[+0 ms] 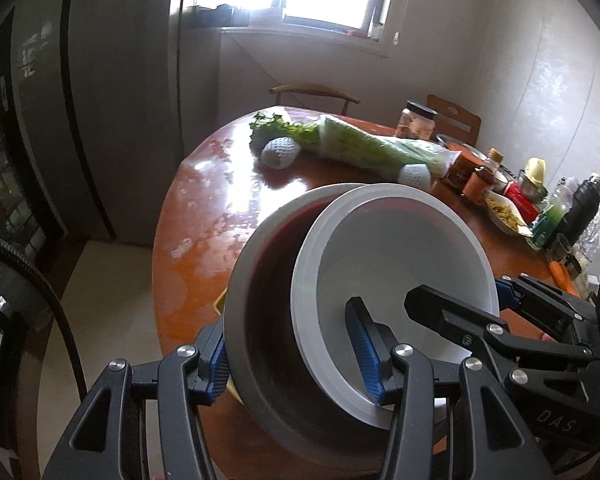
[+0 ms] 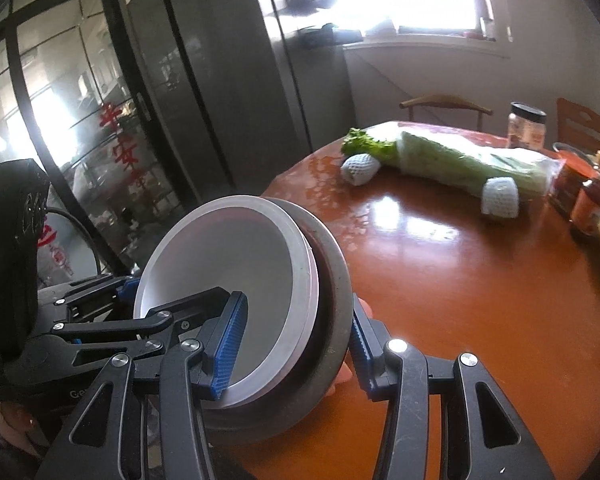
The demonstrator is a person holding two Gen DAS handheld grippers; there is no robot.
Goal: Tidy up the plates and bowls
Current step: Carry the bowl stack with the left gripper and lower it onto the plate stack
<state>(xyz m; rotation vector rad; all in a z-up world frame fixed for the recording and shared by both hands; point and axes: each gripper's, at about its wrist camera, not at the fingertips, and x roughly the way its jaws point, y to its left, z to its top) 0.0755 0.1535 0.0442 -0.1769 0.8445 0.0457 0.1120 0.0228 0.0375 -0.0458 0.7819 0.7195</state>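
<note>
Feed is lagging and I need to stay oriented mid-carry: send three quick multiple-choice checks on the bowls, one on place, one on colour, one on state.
1. Where does the white bowl sit?
A. Nested inside the grey bowl
B. Beside the celery
C. On a chair

2. What colour are the gripper pads?
A. Red
B. Blue
C. Yellow

3. How is the grey bowl held?
A. Resting free on the table
B. By one gripper only
C. Clamped by the left gripper and right gripper on opposite sides

Answers: 1 A, its rim lies within the grey rim; 2 B, ribbed blue pads show in both views; 3 C, each gripper straddles the stacked rims.
</note>
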